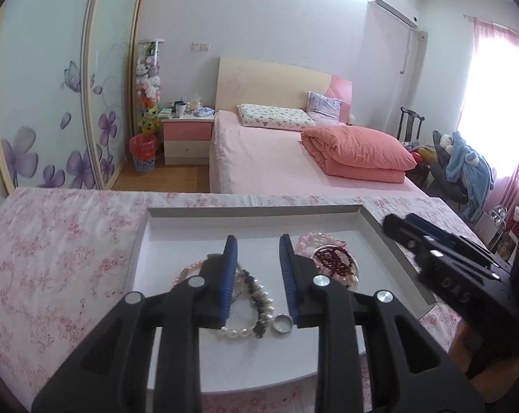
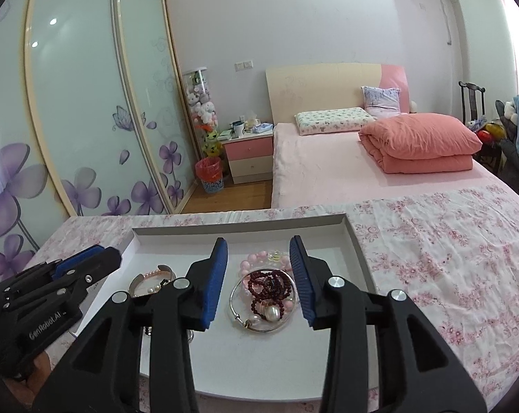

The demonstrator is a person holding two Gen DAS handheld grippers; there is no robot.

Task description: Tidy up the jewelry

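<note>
Honestly, my left gripper (image 1: 258,253) and right gripper (image 2: 258,254) both hang spread and empty over the white tray (image 1: 380,230), their fingers hiding parts of the pearl bracelet (image 1: 264,304); silver ring (image 1: 282,324) lies beside it, red beads (image 2: 271,285) inside a bangle (image 2: 237,301).

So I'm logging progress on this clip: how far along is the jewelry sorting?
Barely begun, by the look of it. Nothing looks sorted: the pearl bracelet, silver ring, dark red beads and silver bangle lie jumbled in the white tray. Nothing is in hand: the left gripper and right gripper are both open above it. All the separating remains.
</note>
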